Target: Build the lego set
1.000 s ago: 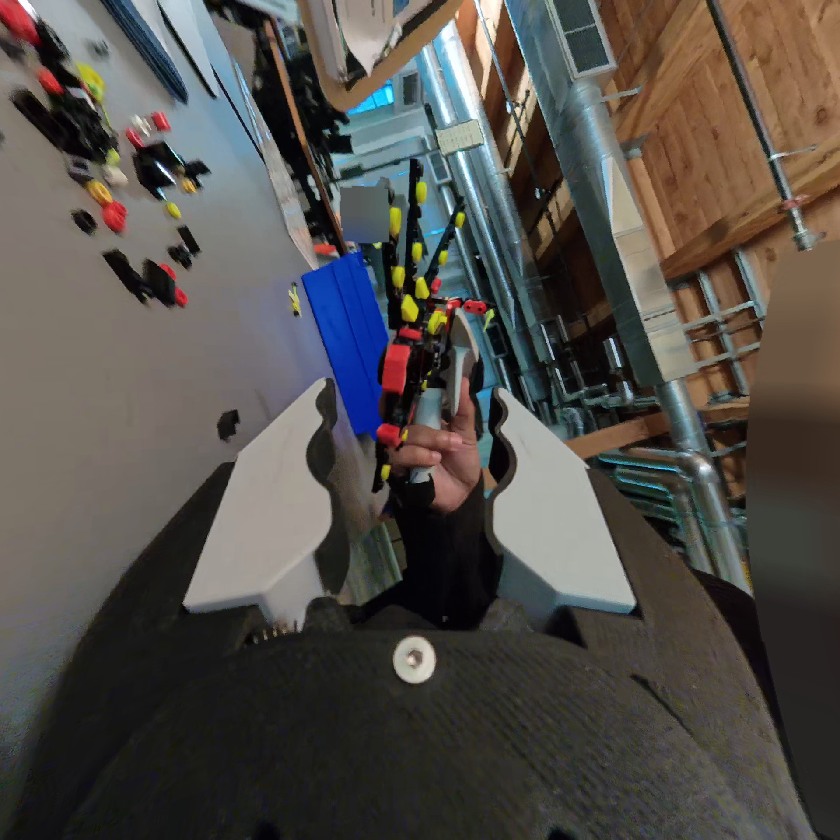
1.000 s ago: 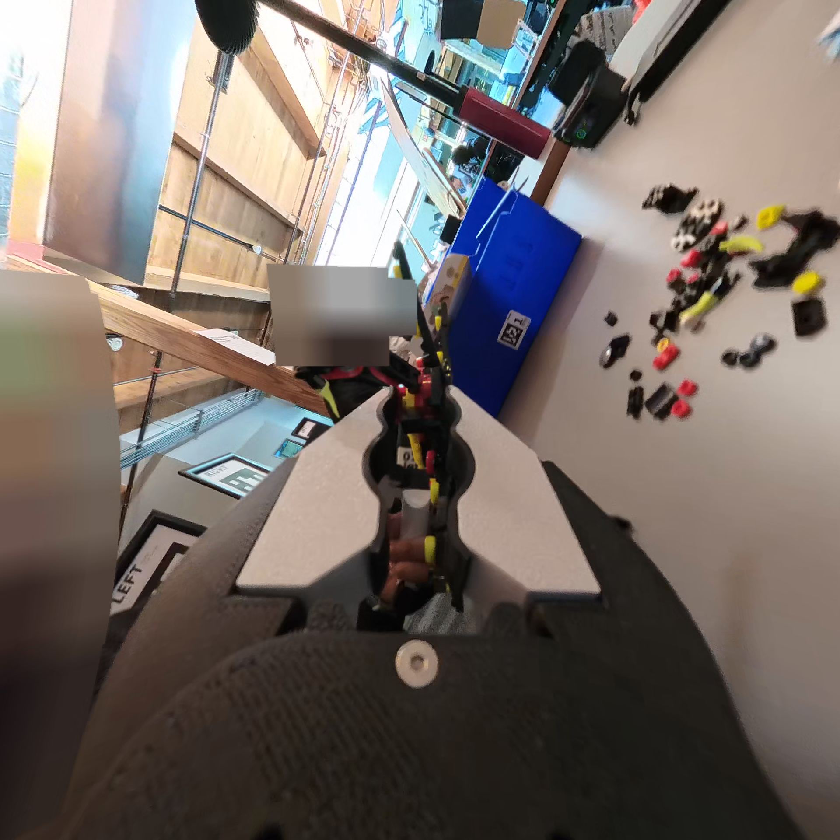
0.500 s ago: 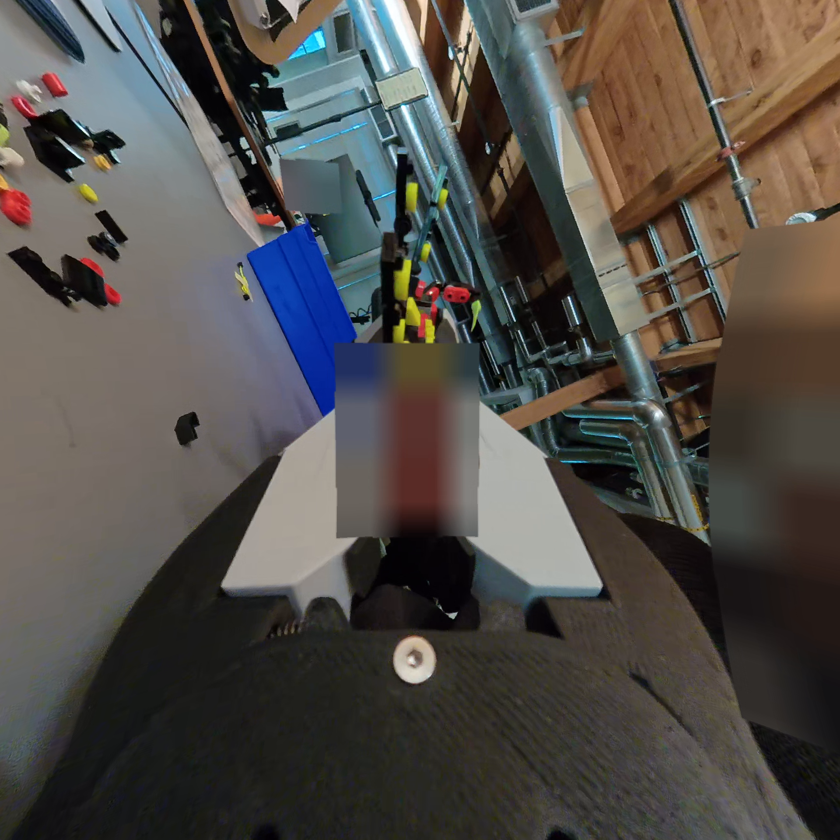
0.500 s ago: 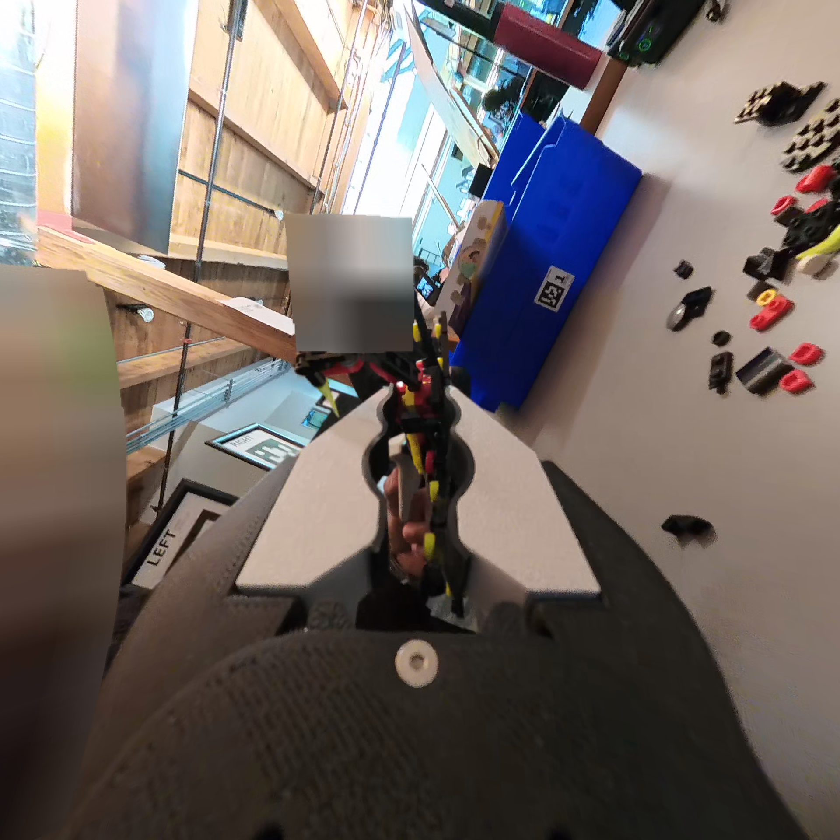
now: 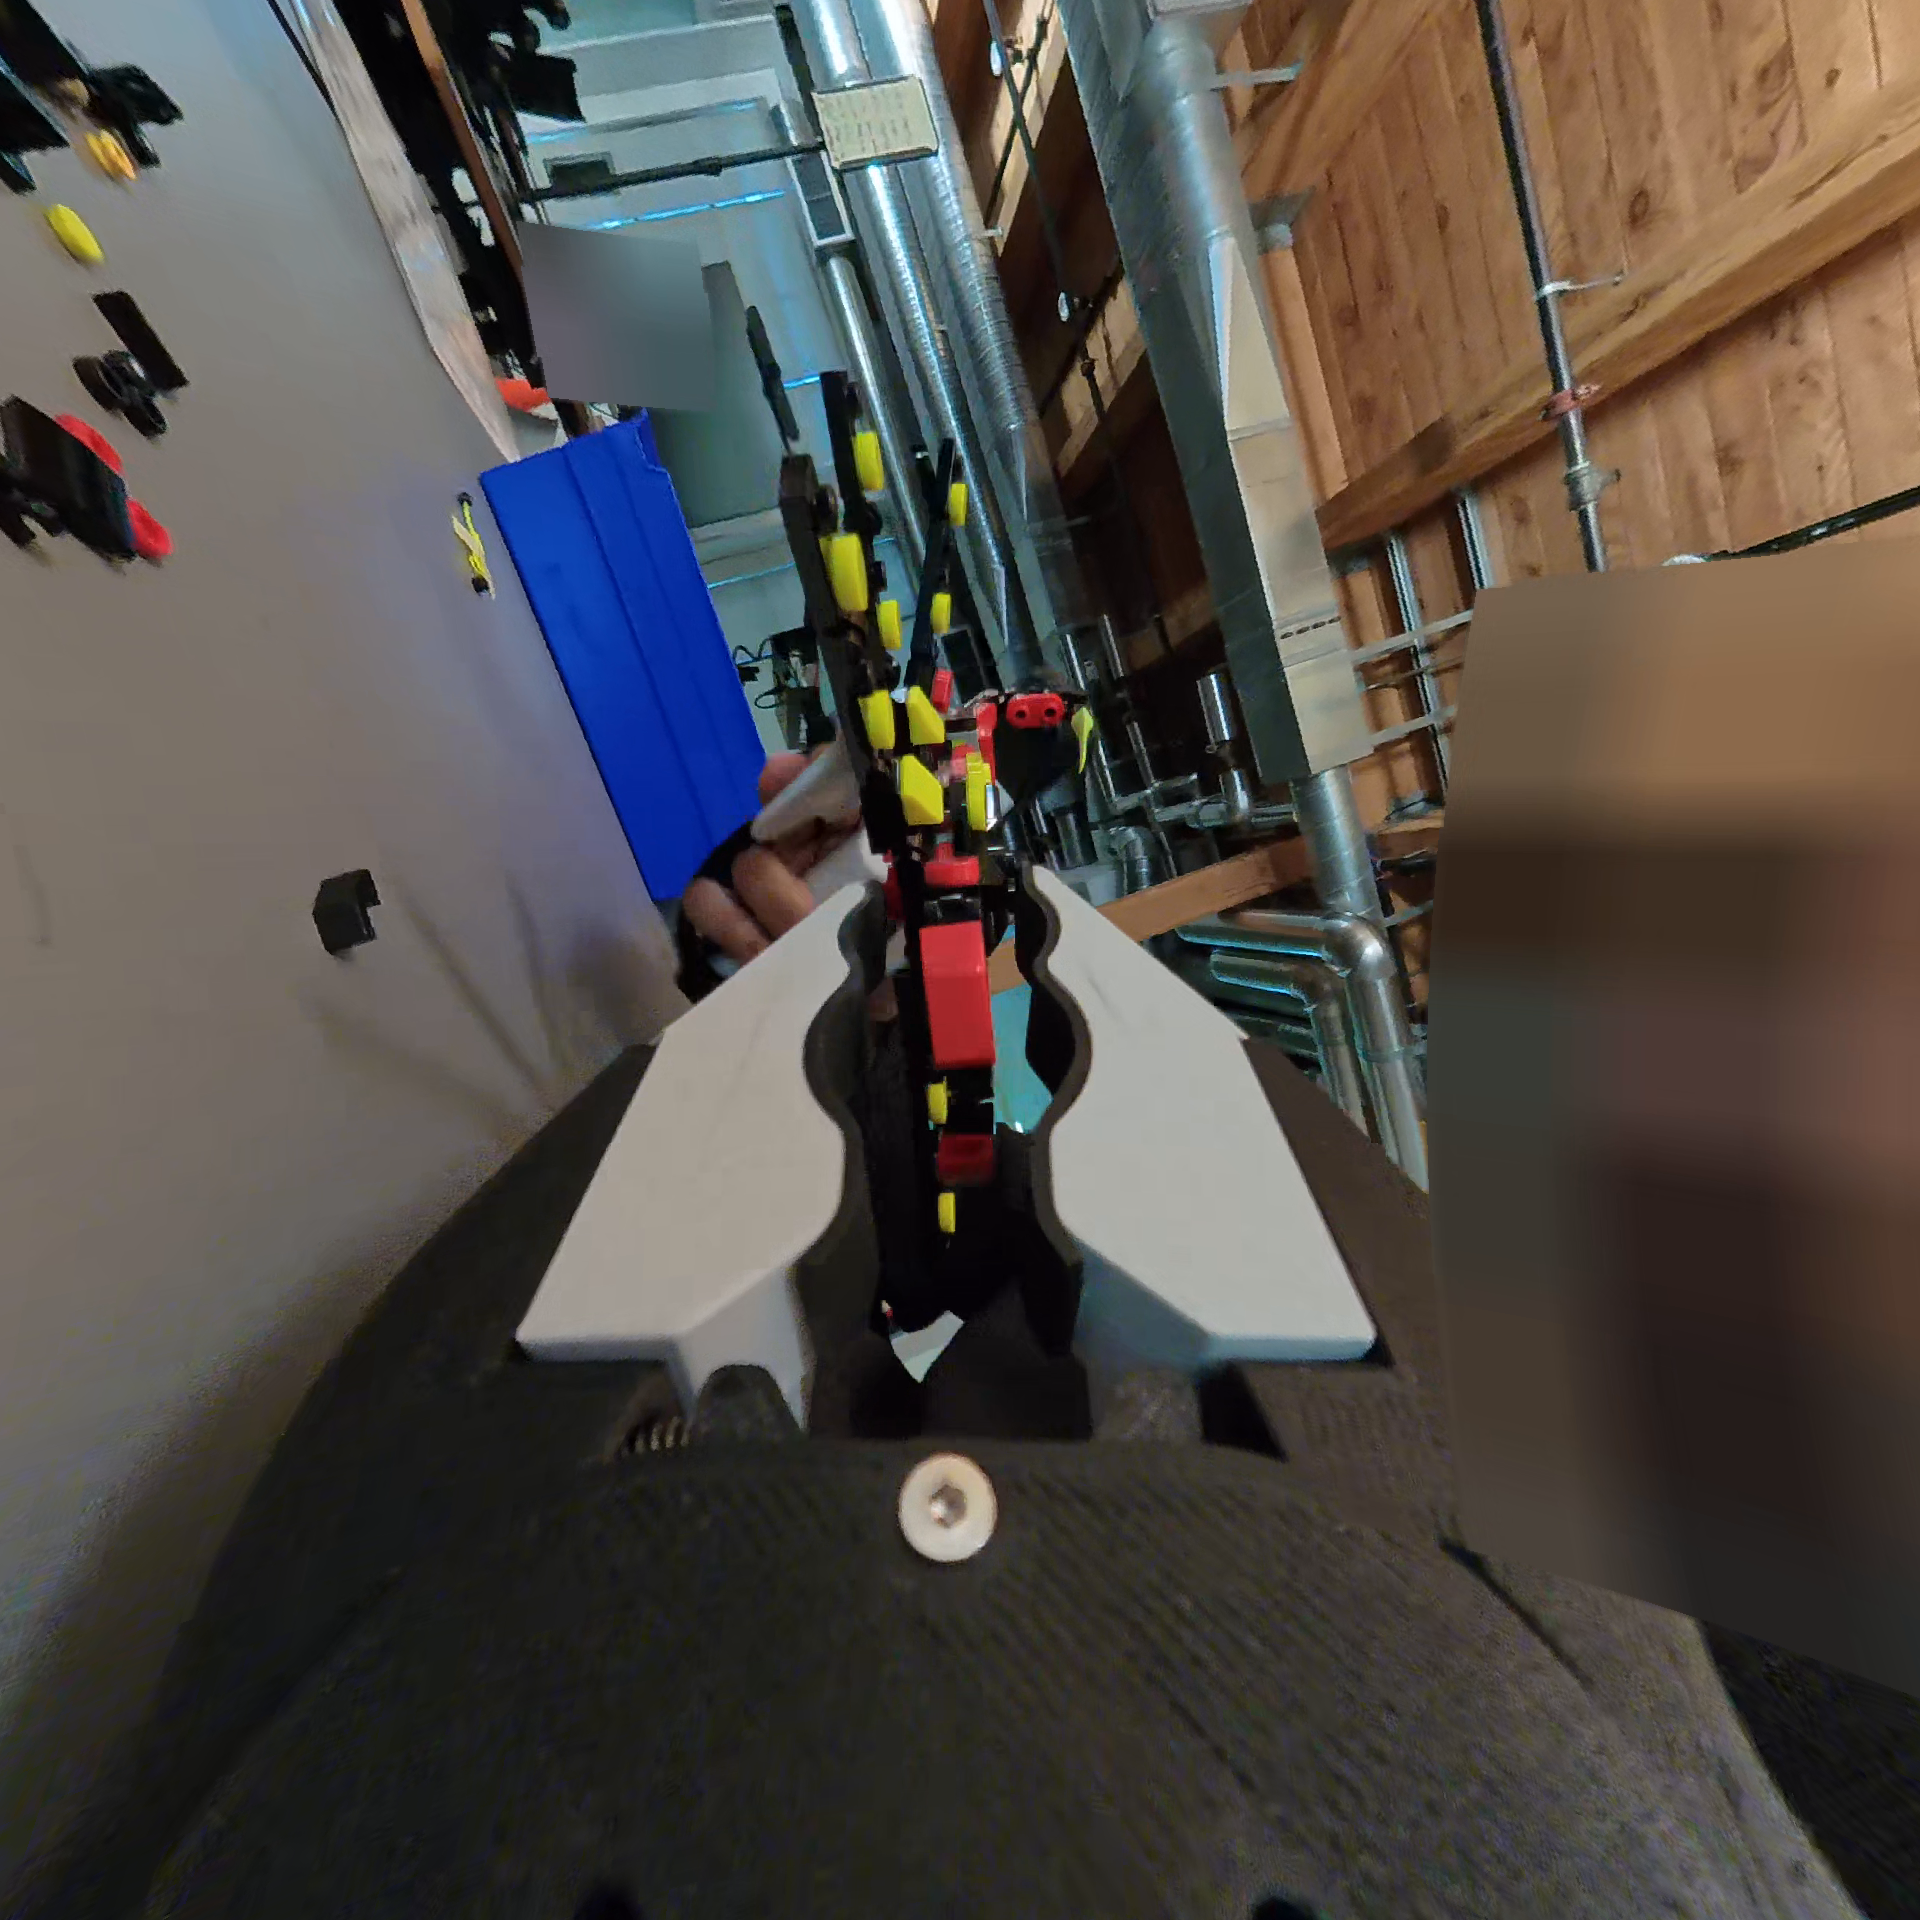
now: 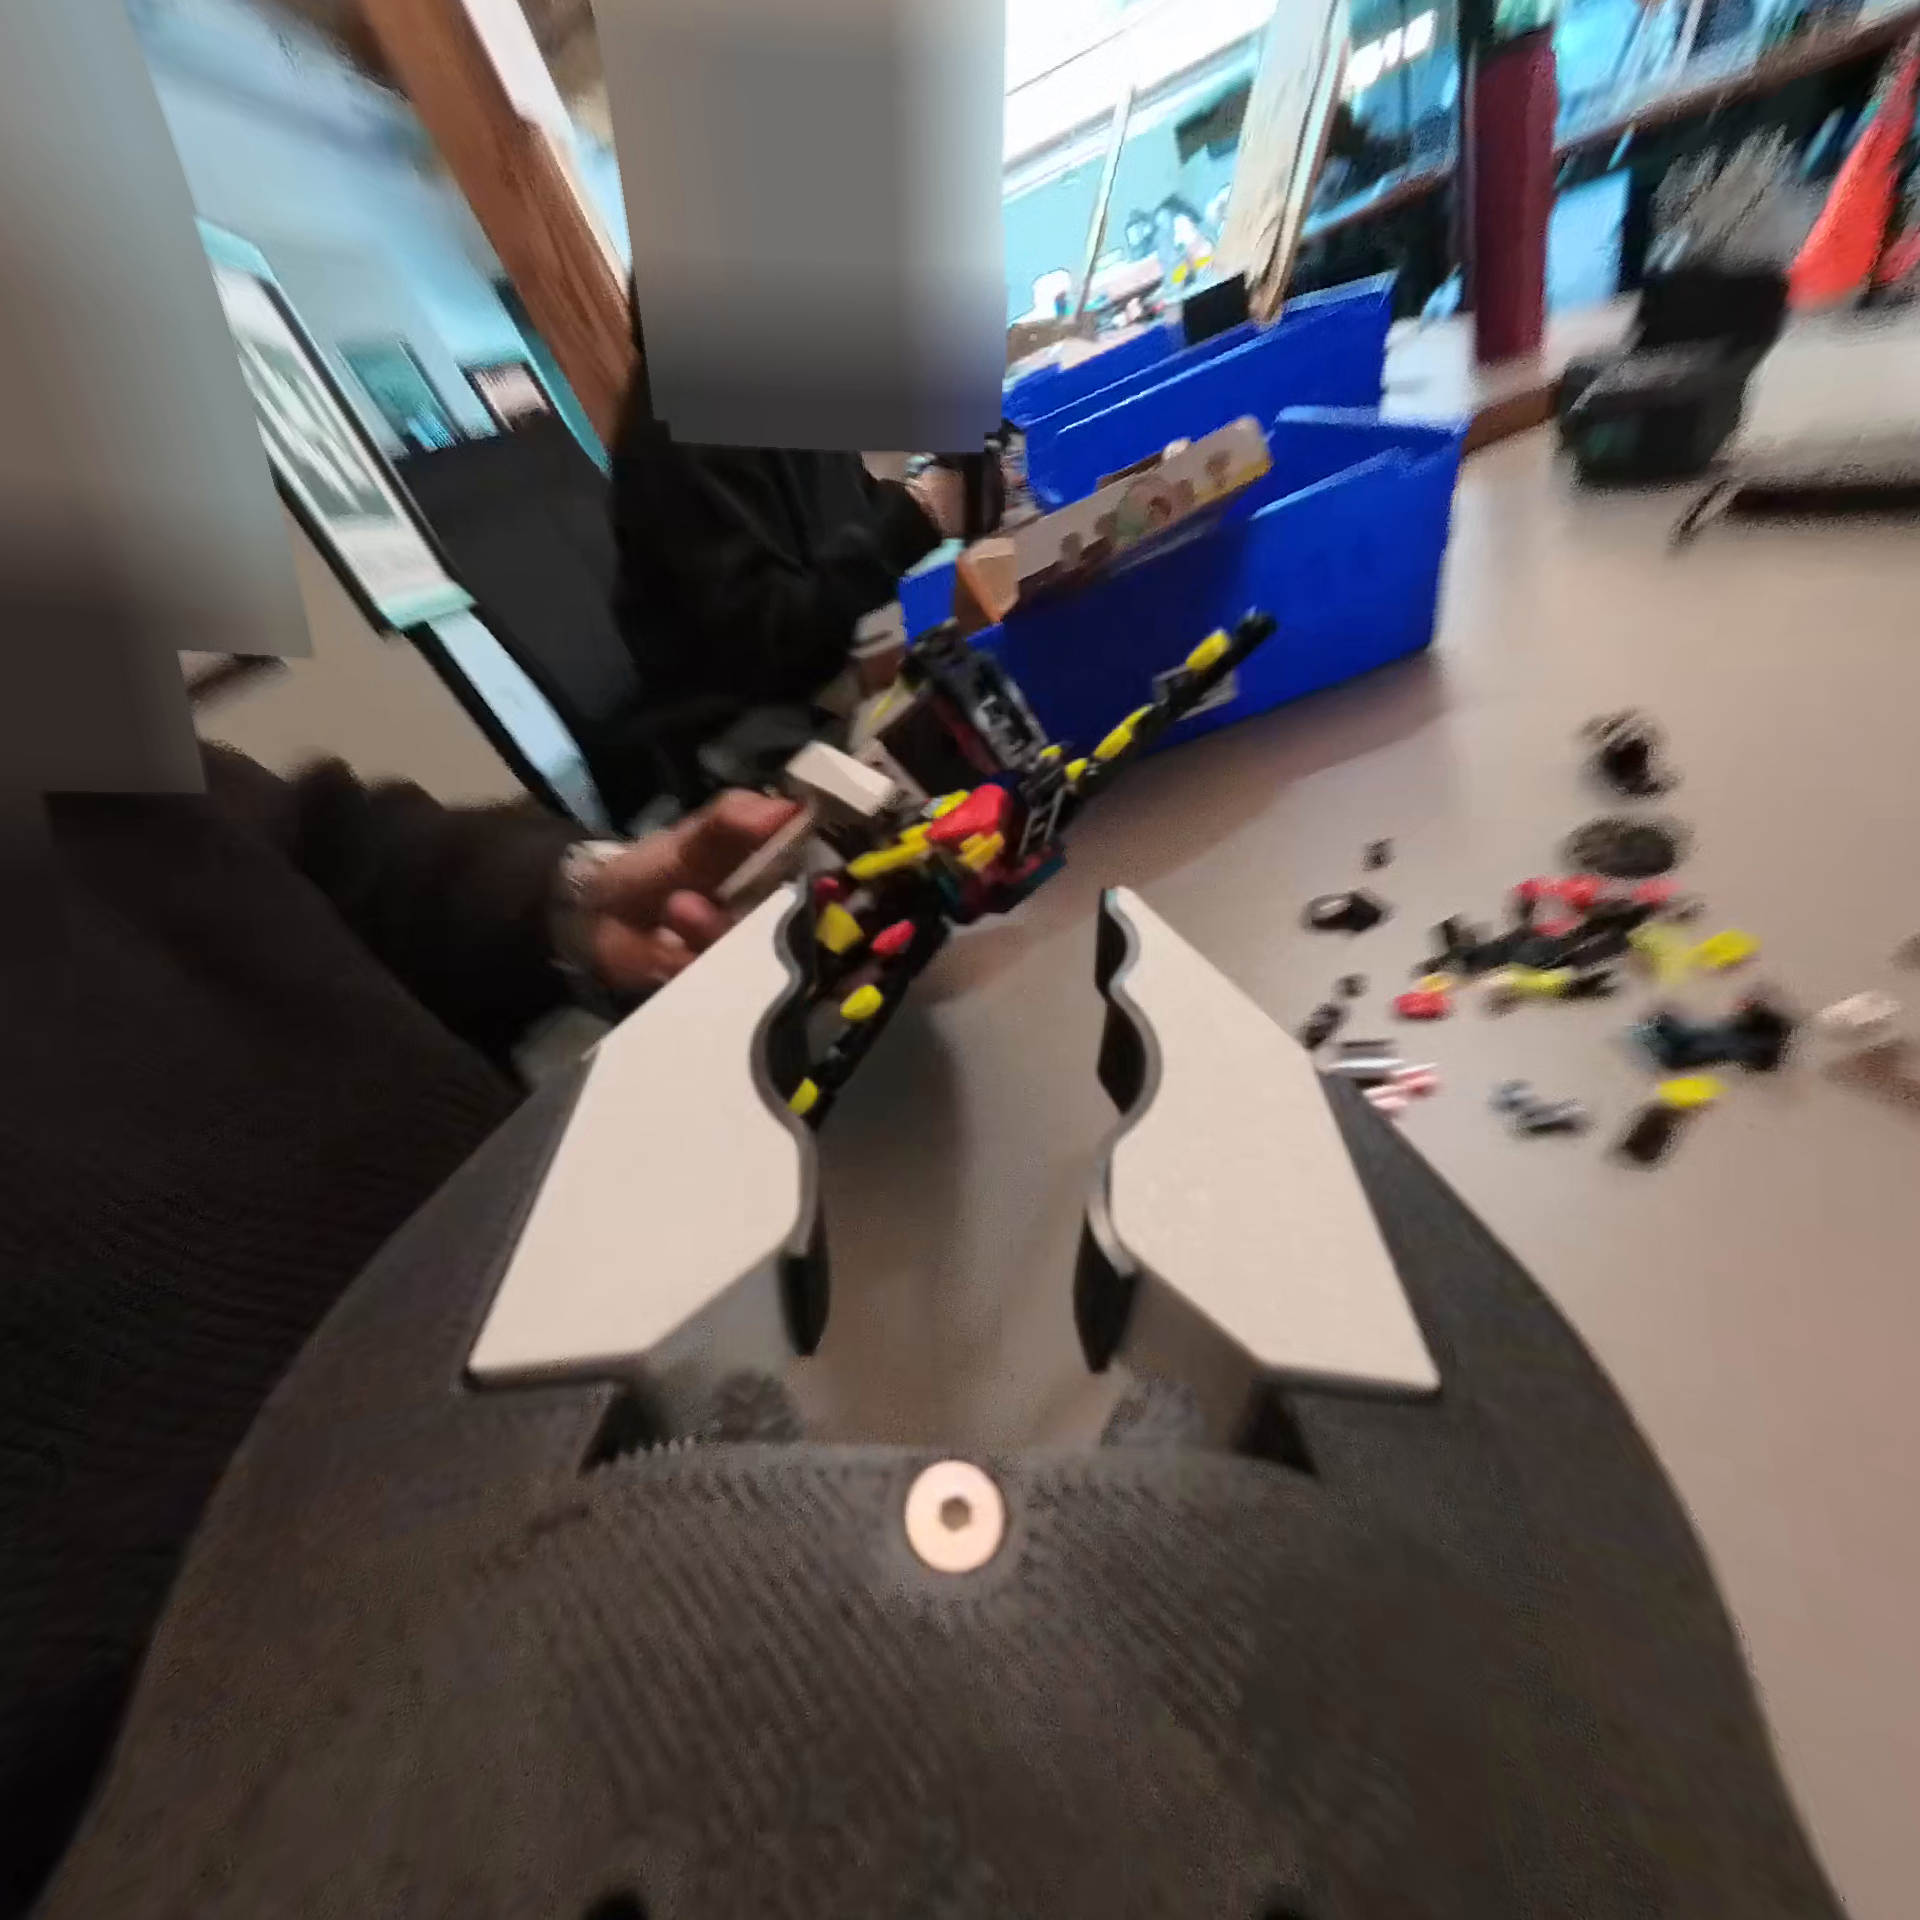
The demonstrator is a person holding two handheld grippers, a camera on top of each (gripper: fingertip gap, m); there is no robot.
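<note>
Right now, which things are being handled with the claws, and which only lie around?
Handled:
- black, red and yellow brick model, clamped in left claw
- right claw, open beside the model

Lying around:
- loose bricks
- blue bin
- grey table

- Brick-built model (image 5: pixel 951 997): glossy hard plastic in black, red and yellow.
- Left gripper (image 5: pixel 951 914) fingers (image 5: pixel 727 1132): smooth matt grey plastic; body of rough, ribbed black plastic with a shiny metal screw (image 5: pixel 947 1507).
- Table (image 6: pixel 1662 1299): smooth matt grey.
- Bin (image 6: pixel 1340 582): glossy blue plastic.
- Ducts (image 5: pixel 1174 312): dull ribbed metal.
- Wall (image 5: pixel 1662 260): knotty wooden planks.
</note>
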